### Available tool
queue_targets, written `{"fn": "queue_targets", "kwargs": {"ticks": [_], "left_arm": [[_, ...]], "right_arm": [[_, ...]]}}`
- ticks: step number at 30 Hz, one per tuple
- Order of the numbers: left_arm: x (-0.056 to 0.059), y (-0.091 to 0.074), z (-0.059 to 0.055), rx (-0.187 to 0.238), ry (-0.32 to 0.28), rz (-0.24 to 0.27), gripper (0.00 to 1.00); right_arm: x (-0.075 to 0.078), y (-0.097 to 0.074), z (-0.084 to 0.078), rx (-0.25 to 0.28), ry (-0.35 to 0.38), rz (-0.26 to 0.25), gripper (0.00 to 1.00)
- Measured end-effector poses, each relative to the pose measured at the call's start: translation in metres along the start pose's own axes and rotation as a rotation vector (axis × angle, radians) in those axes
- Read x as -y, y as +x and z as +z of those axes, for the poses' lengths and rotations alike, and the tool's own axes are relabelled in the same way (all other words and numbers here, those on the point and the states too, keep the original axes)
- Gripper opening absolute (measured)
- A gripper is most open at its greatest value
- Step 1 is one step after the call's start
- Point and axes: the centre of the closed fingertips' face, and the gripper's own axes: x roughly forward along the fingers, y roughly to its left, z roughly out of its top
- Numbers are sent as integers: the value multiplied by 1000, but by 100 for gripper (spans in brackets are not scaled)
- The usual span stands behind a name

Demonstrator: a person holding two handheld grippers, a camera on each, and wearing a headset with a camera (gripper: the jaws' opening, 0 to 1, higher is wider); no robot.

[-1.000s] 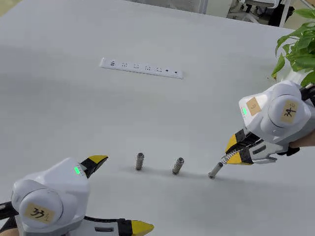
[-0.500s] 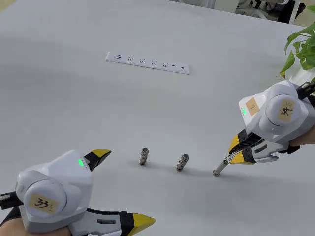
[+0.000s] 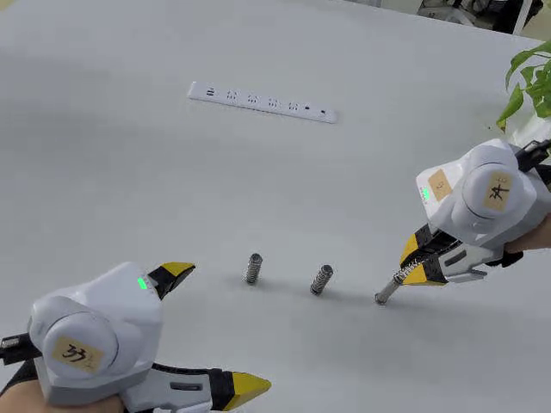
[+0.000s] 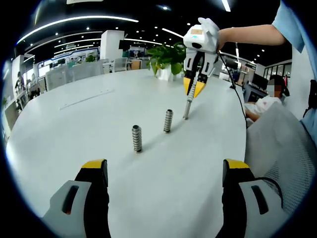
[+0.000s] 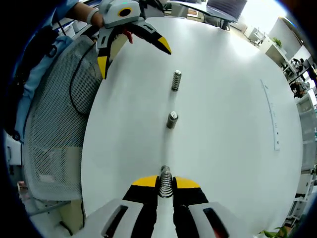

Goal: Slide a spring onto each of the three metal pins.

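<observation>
Fingers (image 5: 148,181) of your right gripper (image 3: 410,263) are pinching a spring (image 3: 398,277) on the third pin (image 3: 383,296); your left gripper (image 3: 211,329) is gaping empty. Two sprung pins (image 3: 254,268) are standing between, table (image 3: 129,155) lying open beyond.

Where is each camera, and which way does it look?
Head view: on the person's head, looking forward and down at the table; left gripper and right gripper show.
Left gripper view: on the left gripper, looking along its open jaws at the right gripper and the person's arm.
Right gripper view: on the right gripper, looking along its jaws, shut on a spring, toward the left gripper.
Shared: all three see the two sprung pins.
</observation>
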Motion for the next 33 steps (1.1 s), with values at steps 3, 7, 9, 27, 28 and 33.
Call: {"fn": "queue_targets", "kwargs": {"ticks": [3, 7, 9, 27, 28, 33], "left_arm": [[0, 0, -2, -2, -4, -1, 95], [-1, 0, -4, -7, -7, -1, 94], [-1, 1, -5, -9, -12, -1, 94], [-4, 1, -13, -25, -30, -7, 93], [-4, 1, -13, -26, -30, -8, 93], [-4, 2, -12, -29, -26, -12, 93]], "right_arm": [[-2, 4, 0, -7, -3, 8, 7], [-2, 12, -2, -14, -1, 19, 7], [-2, 17, -4, -20, -3, 27, 8], [-3, 47, -7, -43, 1, 59, 8], [-2, 48, -7, -42, 0, 56, 8], [-3, 51, -8, -40, 4, 60, 8]]}}
